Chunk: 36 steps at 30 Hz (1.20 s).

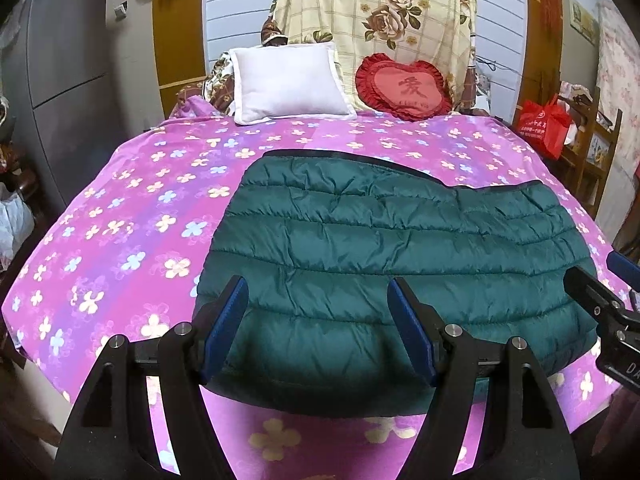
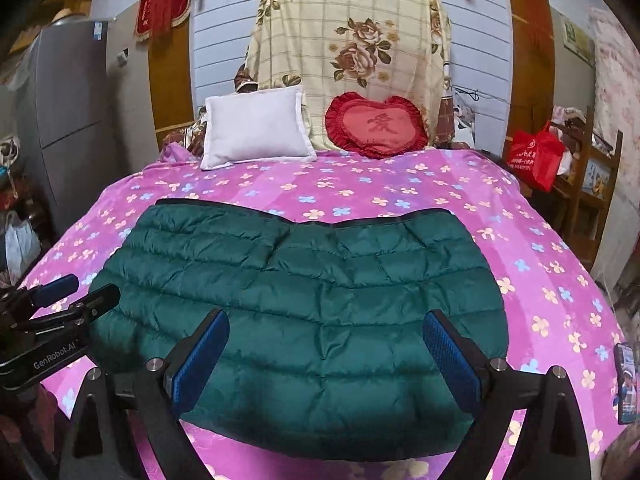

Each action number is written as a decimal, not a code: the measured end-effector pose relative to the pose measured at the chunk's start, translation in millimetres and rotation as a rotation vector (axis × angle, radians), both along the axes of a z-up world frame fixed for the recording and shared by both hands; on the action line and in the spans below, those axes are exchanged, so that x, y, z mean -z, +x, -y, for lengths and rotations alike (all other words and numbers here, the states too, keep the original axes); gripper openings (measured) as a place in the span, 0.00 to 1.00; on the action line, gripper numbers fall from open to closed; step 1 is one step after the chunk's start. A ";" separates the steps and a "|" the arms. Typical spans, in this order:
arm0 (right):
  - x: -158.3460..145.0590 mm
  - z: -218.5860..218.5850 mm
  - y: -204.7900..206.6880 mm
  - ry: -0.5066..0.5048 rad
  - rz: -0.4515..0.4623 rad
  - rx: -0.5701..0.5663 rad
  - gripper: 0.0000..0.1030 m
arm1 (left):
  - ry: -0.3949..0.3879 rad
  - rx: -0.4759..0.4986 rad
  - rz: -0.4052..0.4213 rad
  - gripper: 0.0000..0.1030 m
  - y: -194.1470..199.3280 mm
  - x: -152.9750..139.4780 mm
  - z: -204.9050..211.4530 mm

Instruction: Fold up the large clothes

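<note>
Left tool (image 1: 316, 304) gaping over green jacket (image 1: 400, 248), white pillow (image 1: 288, 82) beyond

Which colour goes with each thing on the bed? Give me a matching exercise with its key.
Things:
1. puffer jacket
2. square pillow
3. heart cushion
4. bedsheet

Colours:
A. red
B. pink with flowers
C. dark green
D. white

Pairs: 1-C, 2-D, 3-A, 4-B
</note>
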State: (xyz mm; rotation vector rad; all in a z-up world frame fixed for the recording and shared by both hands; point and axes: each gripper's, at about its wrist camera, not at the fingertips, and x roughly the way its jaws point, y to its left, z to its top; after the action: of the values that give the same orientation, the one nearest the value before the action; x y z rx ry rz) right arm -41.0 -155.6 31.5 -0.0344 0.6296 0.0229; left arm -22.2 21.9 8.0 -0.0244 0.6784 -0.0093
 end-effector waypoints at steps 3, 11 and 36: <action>2.5 -3.2 1.0 0.002 0.001 0.008 0.94 | -0.004 -0.003 0.003 0.70 -0.7 0.9 0.0; 9.4 -4.6 3.2 0.021 -0.019 0.019 0.94 | -0.005 -0.002 0.008 0.70 -1.2 2.9 2.4; 28.8 -10.1 7.6 0.051 -0.060 -0.011 0.94 | 0.006 -0.016 0.010 0.70 2.5 9.2 0.0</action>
State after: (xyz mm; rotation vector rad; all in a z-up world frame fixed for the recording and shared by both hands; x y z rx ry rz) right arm -33.4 -145.5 2.7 0.0127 0.6888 0.0505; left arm -19.7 21.8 -1.2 -0.0241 0.6687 0.0084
